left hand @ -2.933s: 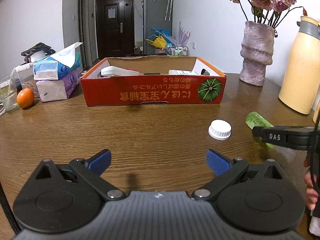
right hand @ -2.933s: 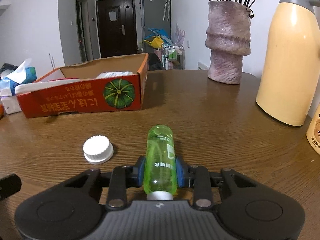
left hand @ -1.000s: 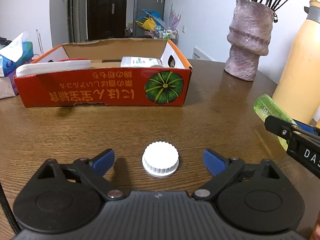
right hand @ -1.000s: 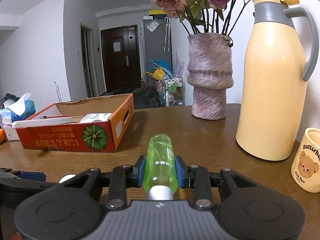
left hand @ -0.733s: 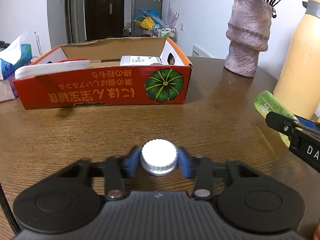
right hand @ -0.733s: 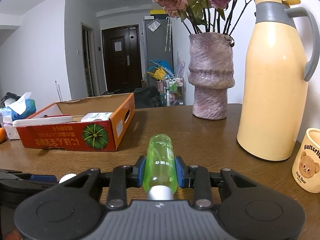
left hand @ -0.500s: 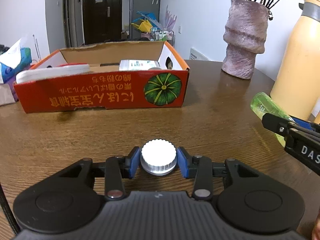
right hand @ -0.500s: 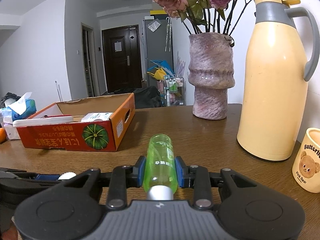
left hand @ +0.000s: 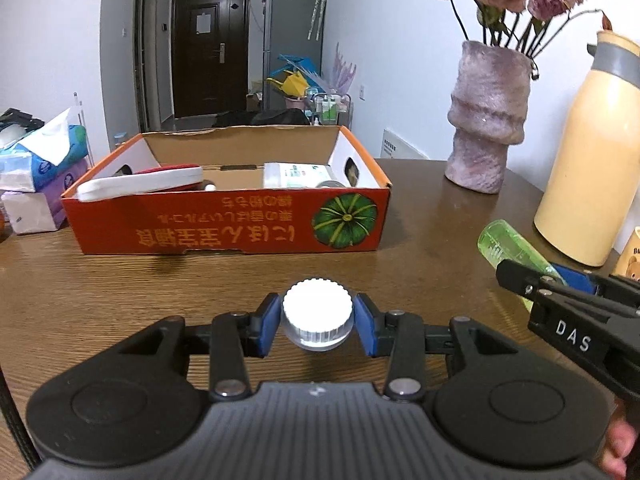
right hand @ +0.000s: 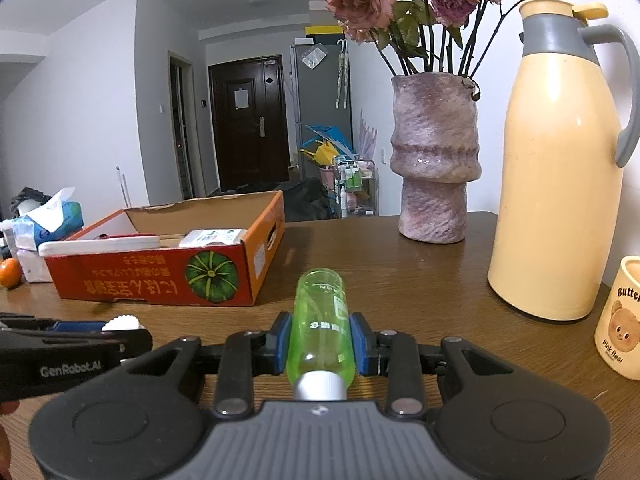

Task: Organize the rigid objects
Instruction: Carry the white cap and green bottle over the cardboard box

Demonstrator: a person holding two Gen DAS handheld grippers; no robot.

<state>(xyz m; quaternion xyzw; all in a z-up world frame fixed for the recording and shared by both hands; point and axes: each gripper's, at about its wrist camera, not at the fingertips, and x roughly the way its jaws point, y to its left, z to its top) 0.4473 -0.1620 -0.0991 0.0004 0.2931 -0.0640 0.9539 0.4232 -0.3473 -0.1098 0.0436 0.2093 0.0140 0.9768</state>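
Observation:
My left gripper (left hand: 317, 322) is shut on a white ribbed cap (left hand: 317, 318) and holds it just above the wooden table (left hand: 120, 296). My right gripper (right hand: 320, 340) is shut on a green transparent bottle (right hand: 322, 320), which points forward with its white neck toward the camera. In the left wrist view the green bottle (left hand: 508, 246) and the right gripper (left hand: 560, 300) show at the right. The left gripper (right hand: 72, 340) with the white cap (right hand: 122, 323) appears low at the left of the right wrist view. Ahead stands an open orange cardboard box (left hand: 228, 224) holding a white case and a small white package.
A purple vase (right hand: 434, 160) with dried roses and a tall cream thermos (right hand: 556, 160) stand at the right. A bear mug (right hand: 622, 320) sits at the far right edge. Tissue packs (left hand: 38, 168) lie left of the box, with an orange (right hand: 9, 273) beside them.
My left gripper closed on the white cap and lifted it slightly off the table. The right gripper kept still, holding the green bottle.

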